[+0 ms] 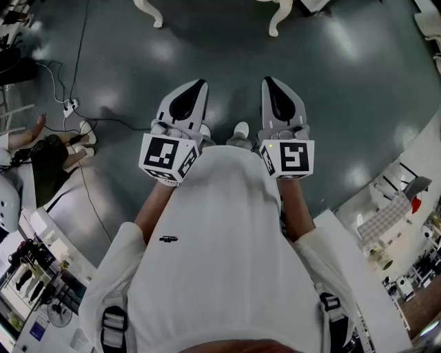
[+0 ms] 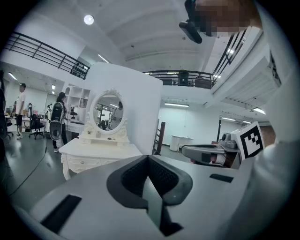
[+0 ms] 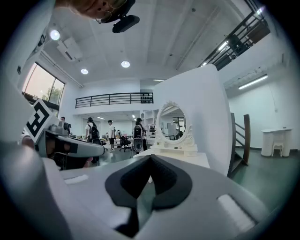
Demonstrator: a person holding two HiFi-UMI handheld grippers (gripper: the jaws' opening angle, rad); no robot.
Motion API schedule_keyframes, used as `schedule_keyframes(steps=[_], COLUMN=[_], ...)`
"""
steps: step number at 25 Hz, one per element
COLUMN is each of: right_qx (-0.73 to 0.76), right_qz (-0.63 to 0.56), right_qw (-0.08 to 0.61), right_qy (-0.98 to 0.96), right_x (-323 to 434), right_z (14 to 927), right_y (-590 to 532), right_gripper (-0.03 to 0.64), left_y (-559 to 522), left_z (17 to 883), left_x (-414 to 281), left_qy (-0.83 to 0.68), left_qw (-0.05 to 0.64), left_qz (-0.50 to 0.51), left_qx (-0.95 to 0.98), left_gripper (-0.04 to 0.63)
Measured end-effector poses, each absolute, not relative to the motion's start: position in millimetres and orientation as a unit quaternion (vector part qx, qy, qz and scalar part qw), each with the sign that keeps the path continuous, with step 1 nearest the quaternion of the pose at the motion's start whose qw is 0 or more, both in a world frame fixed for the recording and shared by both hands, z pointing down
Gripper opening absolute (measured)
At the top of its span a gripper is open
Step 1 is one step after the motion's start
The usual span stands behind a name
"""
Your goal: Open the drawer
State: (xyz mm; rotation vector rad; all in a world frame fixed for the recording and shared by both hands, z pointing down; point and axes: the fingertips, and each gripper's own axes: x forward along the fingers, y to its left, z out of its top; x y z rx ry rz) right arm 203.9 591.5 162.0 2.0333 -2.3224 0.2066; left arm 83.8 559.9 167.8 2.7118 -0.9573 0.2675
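Observation:
A white dressing table (image 2: 101,152) with an oval mirror (image 2: 108,111) stands some way ahead. Its drawer fronts (image 2: 84,162) are closed. The right gripper view shows the same table (image 3: 190,157) and mirror (image 3: 172,124). In the head view only the table's curved legs (image 1: 278,19) show at the top edge. My left gripper (image 1: 196,86) and right gripper (image 1: 270,83) are held side by side in front of the person's chest, well short of the table. Both are shut with nothing between the jaws, as the left gripper (image 2: 148,158) and right gripper (image 3: 150,158) show in their own views.
A white partition wall (image 2: 136,108) rises behind the table, with wooden stairs (image 2: 158,138) beside it. Cables and a power strip (image 1: 69,107) lie on the grey floor at left, near a seated person (image 1: 48,155). White counters (image 1: 406,172) line the right side. Other people (image 3: 111,133) stand far off.

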Motion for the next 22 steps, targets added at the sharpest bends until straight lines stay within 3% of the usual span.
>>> schedule_keyframes(steps=[8,22], right_qx=[0.662,0.68], right_qz=[0.072,0.067], right_qw=[0.034,0.007], right_qy=[-0.745,-0.73], right_x=[183,222], right_z=[163,157], right_y=[609,626], right_gripper=[0.0,0.0], left_y=[572,583], left_z=[166,167], left_x=[56,76], left_qy=[-0.33,-0.349], left_qw=[0.133,0.132], left_qz=[0.087,0.089], left_qx=[0.931,0.923], left_gripper=[0.009,0.009])
